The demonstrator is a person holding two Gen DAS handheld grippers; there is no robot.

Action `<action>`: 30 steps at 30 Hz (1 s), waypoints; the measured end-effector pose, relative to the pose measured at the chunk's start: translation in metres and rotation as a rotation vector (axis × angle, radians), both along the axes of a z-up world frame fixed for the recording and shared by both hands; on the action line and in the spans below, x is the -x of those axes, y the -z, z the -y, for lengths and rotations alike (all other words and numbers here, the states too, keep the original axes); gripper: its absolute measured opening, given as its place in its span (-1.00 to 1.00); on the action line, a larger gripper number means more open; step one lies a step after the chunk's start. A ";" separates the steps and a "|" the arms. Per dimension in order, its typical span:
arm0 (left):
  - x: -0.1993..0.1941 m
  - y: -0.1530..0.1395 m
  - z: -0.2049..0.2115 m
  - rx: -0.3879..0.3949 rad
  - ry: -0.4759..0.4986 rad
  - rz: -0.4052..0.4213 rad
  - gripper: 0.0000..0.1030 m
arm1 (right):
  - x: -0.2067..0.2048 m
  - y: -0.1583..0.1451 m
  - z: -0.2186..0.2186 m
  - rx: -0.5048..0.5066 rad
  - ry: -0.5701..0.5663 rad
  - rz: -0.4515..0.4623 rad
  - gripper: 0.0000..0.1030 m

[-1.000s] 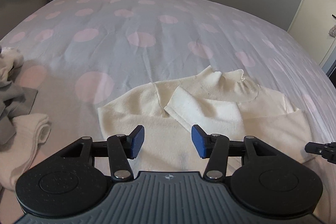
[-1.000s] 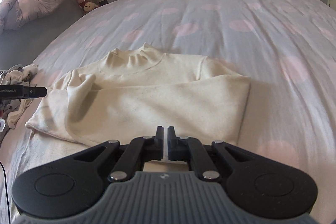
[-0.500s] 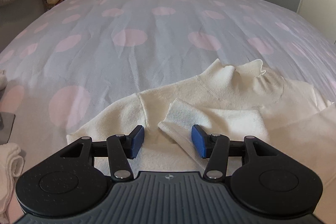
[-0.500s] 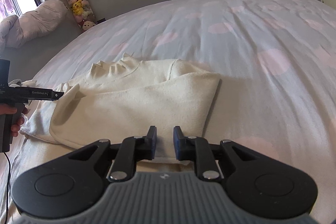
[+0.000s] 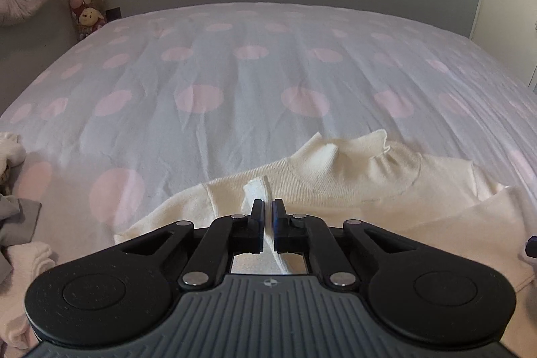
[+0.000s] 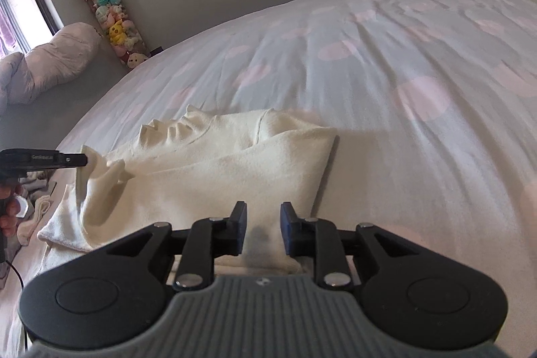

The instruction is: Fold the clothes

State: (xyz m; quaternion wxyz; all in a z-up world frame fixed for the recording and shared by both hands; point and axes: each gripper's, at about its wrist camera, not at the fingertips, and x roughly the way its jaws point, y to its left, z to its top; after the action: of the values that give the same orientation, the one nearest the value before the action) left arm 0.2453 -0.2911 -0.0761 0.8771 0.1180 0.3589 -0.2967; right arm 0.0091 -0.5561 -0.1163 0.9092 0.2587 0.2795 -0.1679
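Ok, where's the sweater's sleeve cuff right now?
The sleeve cuff is pinched in the shut left gripper, lifted above the cream sweater near its left shoulder, left of the collar.

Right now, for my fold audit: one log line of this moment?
left gripper: shut on cuff | right gripper: open, just opening over sweater | bed

I see open bed (image 5: pixel 255 109) beyond the sweater (image 6: pixel 235 176); a clothes pile (image 5: pixel 16 223) crowds my left edge.
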 end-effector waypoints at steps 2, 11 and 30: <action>0.006 -0.013 -0.014 0.020 -0.019 0.007 -0.95 | 0.003 -0.002 0.005 -0.036 0.022 0.011 -0.45; 0.022 0.016 -0.078 0.022 -0.183 -0.113 -0.94 | 0.013 -0.003 0.020 -0.113 0.119 -0.030 -0.45; -0.014 0.035 -0.070 -0.015 -0.198 -0.166 -0.25 | 0.008 0.006 0.027 -0.184 0.090 -0.061 -0.42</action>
State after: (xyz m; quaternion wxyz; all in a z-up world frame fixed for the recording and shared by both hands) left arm 0.2591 -0.2213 -0.1109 0.8685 0.0635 0.4422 -0.2149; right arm 0.0007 -0.5829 -0.1219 0.8642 0.3481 0.3094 -0.1903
